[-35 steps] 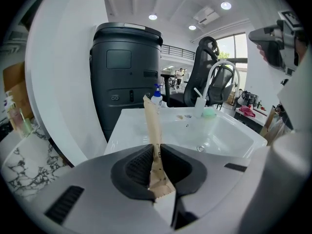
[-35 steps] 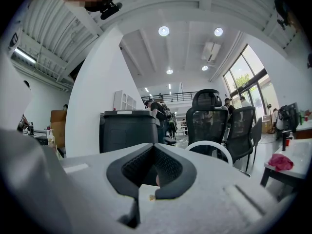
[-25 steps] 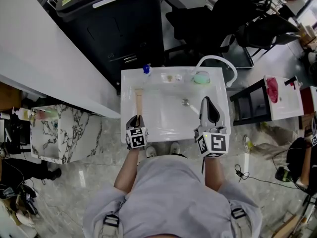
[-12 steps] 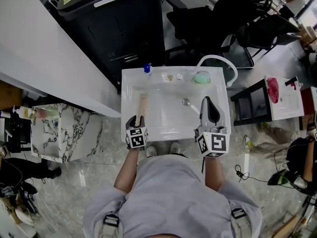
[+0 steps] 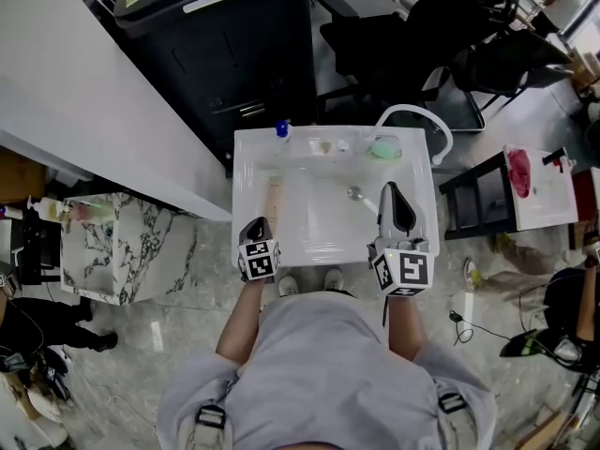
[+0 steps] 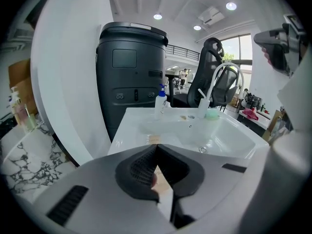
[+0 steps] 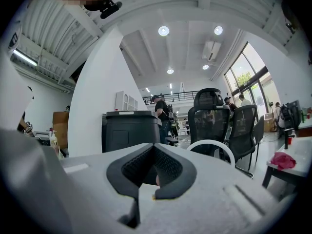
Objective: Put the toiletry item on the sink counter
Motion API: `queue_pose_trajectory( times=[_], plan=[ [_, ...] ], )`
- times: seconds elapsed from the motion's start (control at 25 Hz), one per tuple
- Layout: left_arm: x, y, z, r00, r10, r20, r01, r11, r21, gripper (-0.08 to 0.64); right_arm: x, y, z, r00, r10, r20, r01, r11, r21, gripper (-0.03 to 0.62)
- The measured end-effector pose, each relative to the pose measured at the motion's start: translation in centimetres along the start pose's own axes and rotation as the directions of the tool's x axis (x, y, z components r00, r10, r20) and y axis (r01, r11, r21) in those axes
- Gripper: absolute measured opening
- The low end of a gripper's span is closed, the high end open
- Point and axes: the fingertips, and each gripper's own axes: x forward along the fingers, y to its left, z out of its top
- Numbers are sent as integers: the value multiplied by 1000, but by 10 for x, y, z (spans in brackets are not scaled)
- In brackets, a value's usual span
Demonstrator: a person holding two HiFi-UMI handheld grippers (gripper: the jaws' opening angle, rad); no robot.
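Observation:
The toiletry item, a tan tube [image 5: 275, 196], lies flat on the left rim of the white sink [image 5: 412, 237]. In the left gripper view the tube [image 6: 154, 139] rests on the counter just beyond the jaw tips, and its near end shows through the gap behind them. My left gripper [image 5: 257, 225] sits at the tube's near end with its jaws closed together and nothing pinched between the tips [image 6: 156, 146]. My right gripper [image 5: 394, 193] hovers over the basin's right side, shut and empty, tilted up toward the room [image 7: 155, 146].
On the back ledge stand a blue-capped bottle [image 5: 281, 130], small items and a green soap dish [image 5: 383, 146] beside the white arched faucet [image 5: 412, 116]. The drain [image 5: 352, 193] is mid-basin. A black bin [image 5: 225, 45] stands behind, a marble table [image 5: 122, 247] at left.
The tube went from the left gripper's grasp to lying loose on the sink rim. The left gripper drew back slightly and its jaws are closed again. The right gripper stayed put.

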Motion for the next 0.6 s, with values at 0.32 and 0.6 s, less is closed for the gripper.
queue_pose_trajectory(
  times=[0.32, 0.6],
  plan=[
    [-14, 0, 32, 996, -7, 84, 8, 1000, -9, 5, 3, 3, 0, 1000, 12, -1, -12, 1000, -1, -2],
    [-26, -4, 62, 988, -19, 154, 20, 1000, -4, 5, 6, 7, 1, 1000, 25, 0, -25, 1000, -3, -2]
  ],
)
